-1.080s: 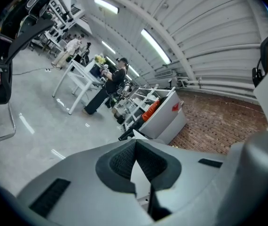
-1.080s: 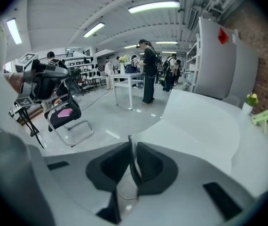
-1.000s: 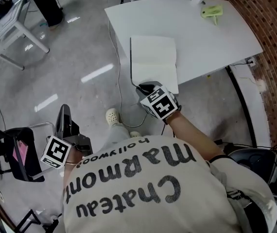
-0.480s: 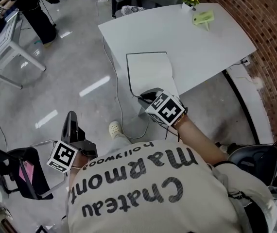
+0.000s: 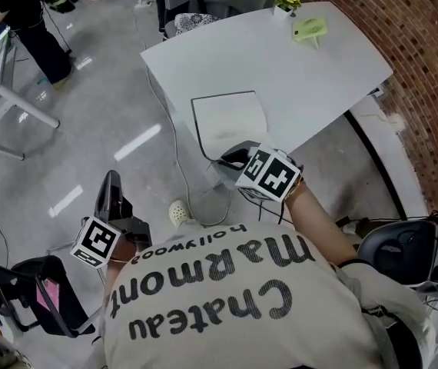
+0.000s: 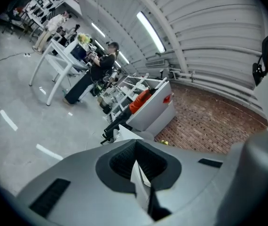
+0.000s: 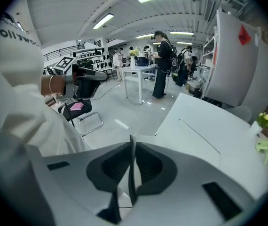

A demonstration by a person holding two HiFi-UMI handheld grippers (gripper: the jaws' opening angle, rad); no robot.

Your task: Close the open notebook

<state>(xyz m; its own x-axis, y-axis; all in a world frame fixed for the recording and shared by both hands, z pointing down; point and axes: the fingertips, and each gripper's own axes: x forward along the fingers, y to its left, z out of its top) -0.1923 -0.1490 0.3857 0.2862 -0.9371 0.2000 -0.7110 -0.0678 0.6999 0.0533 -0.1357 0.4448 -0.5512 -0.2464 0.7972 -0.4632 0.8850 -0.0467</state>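
My right gripper [image 5: 231, 158] fingers were pressed together, empty, just below the notebook [image 5: 227, 118] at frame centre. My left gripper [image 5: 110, 183] fingers were likewise closed, at lower left.

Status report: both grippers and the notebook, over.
Left gripper shut, empty, away from table. Right gripper shut, empty, near notebook. Notebook flat, looks closed. Nothing on it.

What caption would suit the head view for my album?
Right claw at the white table's near edge by the notebook; left claw off over the floor.
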